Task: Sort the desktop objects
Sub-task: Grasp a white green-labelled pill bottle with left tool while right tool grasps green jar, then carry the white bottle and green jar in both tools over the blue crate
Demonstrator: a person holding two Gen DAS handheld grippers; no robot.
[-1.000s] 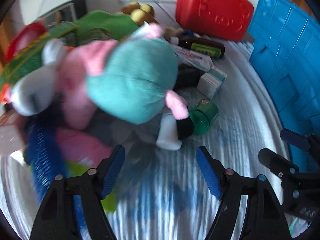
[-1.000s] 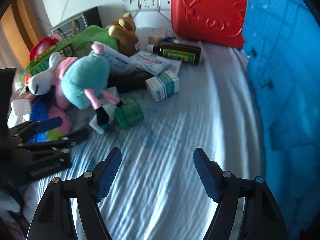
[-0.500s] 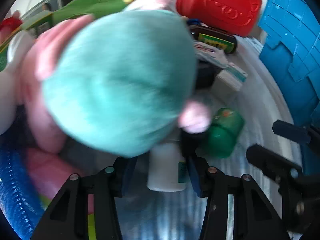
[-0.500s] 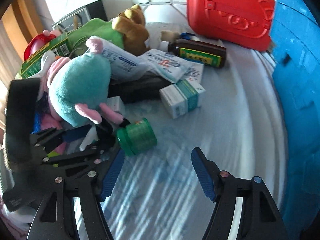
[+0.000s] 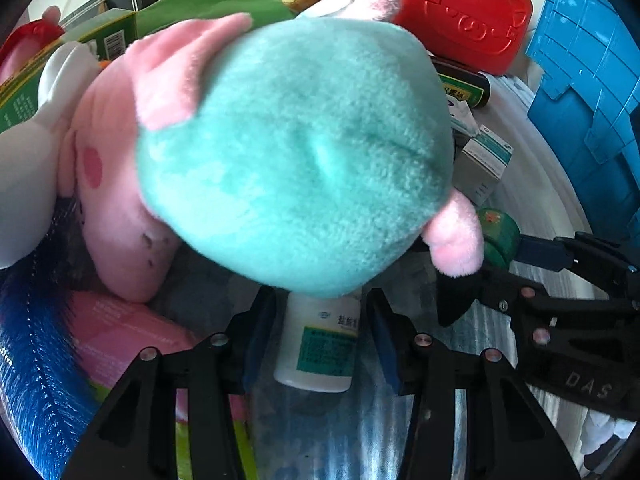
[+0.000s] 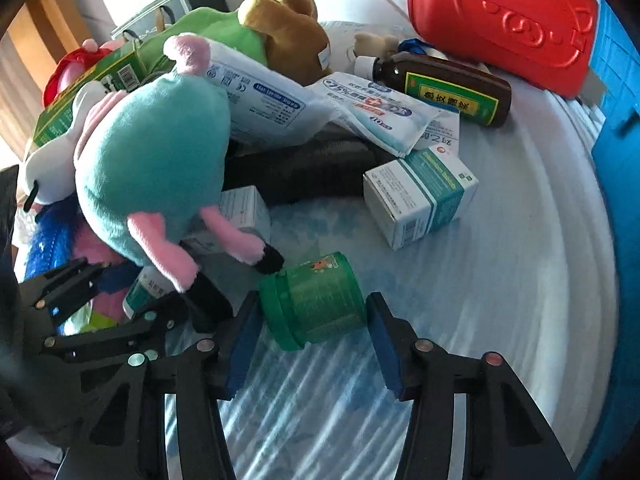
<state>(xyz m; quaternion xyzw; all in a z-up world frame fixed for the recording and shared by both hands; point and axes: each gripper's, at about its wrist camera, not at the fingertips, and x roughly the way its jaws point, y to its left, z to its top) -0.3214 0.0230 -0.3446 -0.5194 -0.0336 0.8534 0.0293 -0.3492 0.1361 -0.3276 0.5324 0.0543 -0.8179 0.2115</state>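
the left gripper straddles a white pill bottle lying under the teal plush pig, its blue pads hard against the bottle's sides after closing in. the right gripper has its jaws just drawn in around a green jar on its side, the pads meeting the jar's lid and base. both lie on a blue-and-white striped cloth amid clutter: 1 white-and-teal medicine box just beyond the jar, a brown syrup bottle farther back, a red case at the far edge and a blue crate along the right edge.
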